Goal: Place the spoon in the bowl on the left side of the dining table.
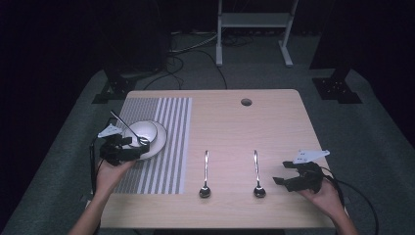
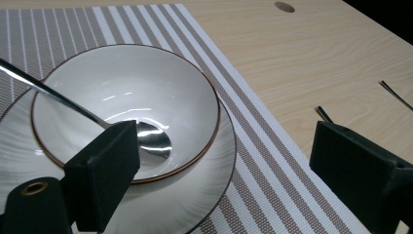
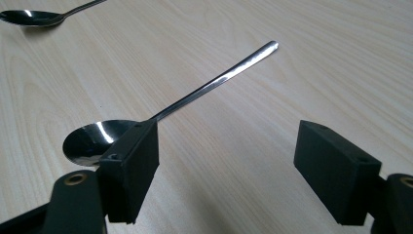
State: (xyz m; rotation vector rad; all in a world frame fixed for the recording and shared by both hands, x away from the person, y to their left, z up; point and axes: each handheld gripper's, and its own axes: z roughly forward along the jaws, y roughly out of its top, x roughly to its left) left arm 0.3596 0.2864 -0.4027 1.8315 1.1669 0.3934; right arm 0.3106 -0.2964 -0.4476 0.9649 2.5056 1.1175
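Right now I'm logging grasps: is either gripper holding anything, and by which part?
Nothing is held. The left gripper is open beside the spoon in the bowl; the right gripper is open by a table spoon.

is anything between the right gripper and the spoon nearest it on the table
Nothing visible. The right gripper is open beside the nearer spoon, with bare table between them. In the right gripper view that spoon lies just beyond the left jaw, unobstructed. The other spoon lies farther left, out of the way.
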